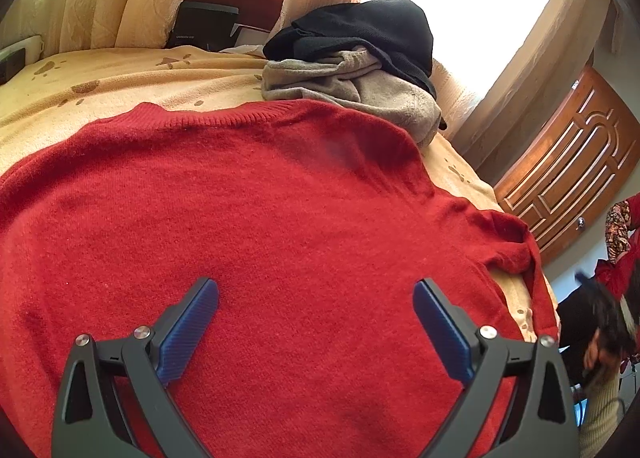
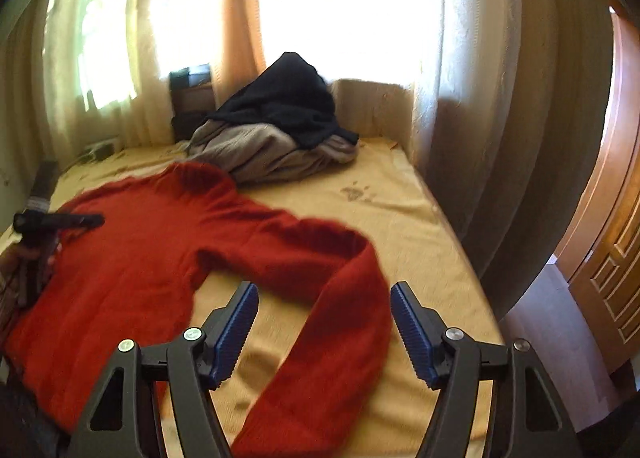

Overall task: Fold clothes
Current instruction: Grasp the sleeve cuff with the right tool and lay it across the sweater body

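right gripper – jaws apart | red sweater – flat on bed

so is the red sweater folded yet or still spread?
Spread. The red sweater lies flat on the bed, one sleeve extended and bent, not folded in.

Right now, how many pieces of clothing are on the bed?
3: a red sweater spread flat in front, and a grey garment beneath a black garment piled behind it. The pile may hide more.
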A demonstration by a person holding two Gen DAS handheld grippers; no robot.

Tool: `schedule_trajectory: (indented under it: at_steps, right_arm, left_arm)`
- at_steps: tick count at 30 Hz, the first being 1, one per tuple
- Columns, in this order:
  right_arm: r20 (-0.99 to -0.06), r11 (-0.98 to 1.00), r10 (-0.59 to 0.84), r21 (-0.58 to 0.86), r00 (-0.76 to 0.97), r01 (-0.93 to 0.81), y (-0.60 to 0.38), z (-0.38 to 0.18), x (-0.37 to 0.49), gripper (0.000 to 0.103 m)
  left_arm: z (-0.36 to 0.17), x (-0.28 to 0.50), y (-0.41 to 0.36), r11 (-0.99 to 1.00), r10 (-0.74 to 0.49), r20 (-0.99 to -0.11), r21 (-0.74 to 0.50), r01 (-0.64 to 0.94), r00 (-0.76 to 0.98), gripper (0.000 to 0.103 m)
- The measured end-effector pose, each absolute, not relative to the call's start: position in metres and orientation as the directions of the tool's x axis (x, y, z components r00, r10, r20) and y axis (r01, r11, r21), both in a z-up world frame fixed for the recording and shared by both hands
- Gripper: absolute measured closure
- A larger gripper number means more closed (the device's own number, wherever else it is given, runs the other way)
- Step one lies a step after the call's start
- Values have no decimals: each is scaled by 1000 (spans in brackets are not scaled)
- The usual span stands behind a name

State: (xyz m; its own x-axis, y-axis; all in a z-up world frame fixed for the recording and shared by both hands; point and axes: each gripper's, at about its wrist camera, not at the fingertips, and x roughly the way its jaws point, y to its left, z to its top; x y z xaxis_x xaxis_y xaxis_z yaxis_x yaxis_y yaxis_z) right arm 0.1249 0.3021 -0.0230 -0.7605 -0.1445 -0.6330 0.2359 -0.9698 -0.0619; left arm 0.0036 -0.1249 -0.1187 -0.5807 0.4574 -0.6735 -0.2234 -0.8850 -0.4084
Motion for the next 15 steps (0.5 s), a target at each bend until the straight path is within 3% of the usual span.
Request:
schedule_trajectory:
  at_steps: [5,9,13,15]
  right_arm:
    - [-680,-935,-197,-87,-706,345,281,-50,183,48]
    - [-709,-930,-154,-130,-688,342,278,-75,198,50]
    - [-732,-952,-109,-118,-672,283,286,-92,189,65]
    - [-732,-961,-106,-97,-673,257,292,-92,186,78]
  left_arm:
    - [-118,4,-122,-898,435,-688,-380,-221,-581,4]
    - [-119,4,-119,-907,418,-699,-359,-220,-581,4]
    - [-118,5,-114,-920,391,-715,-326,-219,-579,4]
    - [-117,6,-111,-927,376,-725,-306,-218,-577,4]
